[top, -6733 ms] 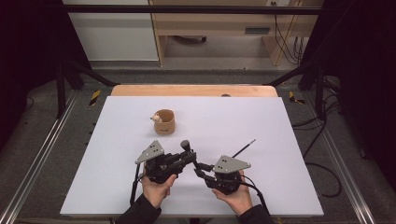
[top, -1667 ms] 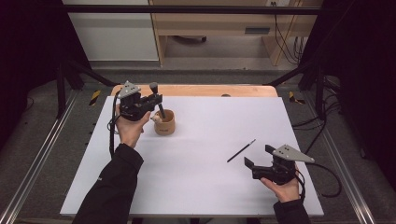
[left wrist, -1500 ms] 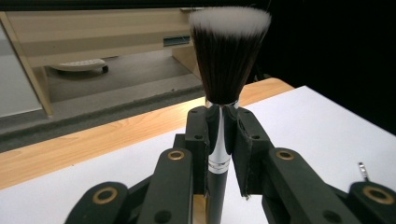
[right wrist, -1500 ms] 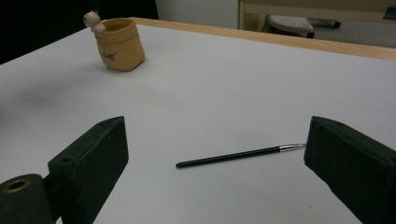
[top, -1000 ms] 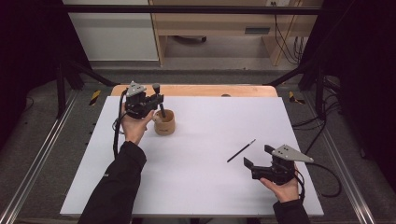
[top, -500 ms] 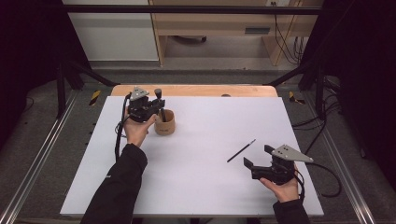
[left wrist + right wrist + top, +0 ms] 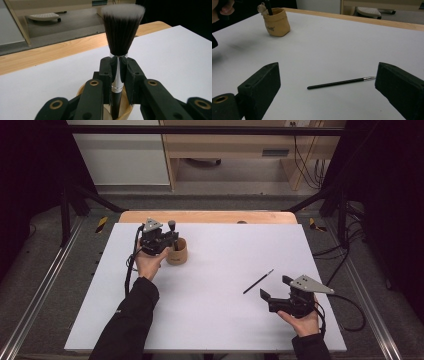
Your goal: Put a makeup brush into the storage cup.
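A tan cup-shaped holder [image 7: 177, 251] stands at the back left of the white table [image 7: 210, 320]. My left gripper [image 7: 168, 238] is shut on a black make-up brush [image 7: 119, 50], bristles up, its handle reaching down into the holder [image 7: 125, 112]. The same holder [image 7: 276, 22] shows far off in the right gripper view. A thin black pencil-like stick [image 7: 258, 281] lies on the table right of centre. My right gripper [image 7: 274, 292] stands open just behind it, and the stick [image 7: 340, 82] lies ahead between its wide jaws, untouched.
A bare wooden strip [image 7: 210, 216] runs along the table's far edge. Black frame posts [image 7: 70, 200] stand at both back corners, with cables [image 7: 345, 255] on the floor at the right. A wooden shelf unit [image 7: 235, 145] stands beyond the table.
My left gripper has come down and to the right with the brush, lowering its handle into the holder. The right gripper and the stick have stayed put.
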The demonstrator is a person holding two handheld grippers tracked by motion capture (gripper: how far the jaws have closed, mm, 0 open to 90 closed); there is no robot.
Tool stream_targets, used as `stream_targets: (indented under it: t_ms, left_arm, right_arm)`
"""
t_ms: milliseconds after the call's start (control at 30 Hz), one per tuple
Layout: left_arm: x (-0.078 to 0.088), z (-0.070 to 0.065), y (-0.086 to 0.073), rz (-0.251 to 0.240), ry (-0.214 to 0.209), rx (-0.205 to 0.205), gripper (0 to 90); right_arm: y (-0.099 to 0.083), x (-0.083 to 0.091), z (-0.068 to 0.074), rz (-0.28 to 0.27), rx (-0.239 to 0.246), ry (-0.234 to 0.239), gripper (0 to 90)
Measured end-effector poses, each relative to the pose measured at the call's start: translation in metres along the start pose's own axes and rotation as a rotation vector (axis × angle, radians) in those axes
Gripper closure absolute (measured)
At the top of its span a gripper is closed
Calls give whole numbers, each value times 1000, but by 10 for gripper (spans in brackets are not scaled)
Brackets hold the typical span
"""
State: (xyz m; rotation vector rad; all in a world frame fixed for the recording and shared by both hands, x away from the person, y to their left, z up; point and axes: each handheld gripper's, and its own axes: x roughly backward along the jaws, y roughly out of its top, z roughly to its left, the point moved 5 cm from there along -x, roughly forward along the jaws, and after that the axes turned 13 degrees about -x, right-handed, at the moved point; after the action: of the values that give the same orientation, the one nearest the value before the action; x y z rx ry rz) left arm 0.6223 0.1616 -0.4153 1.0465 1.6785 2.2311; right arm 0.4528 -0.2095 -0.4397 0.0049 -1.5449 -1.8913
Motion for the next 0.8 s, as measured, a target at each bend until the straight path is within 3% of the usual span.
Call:
stream_targets:
  t_ms: [400,800]
  left_arm:
    - [-4,-6,-10,23,-1,-15,770]
    - [5,-8,-10,44,-6,-30,728]
  right_arm:
    - [1,1,1,-2,-3,-1,68]
    - [2,1,3,-7,-1,4,67]
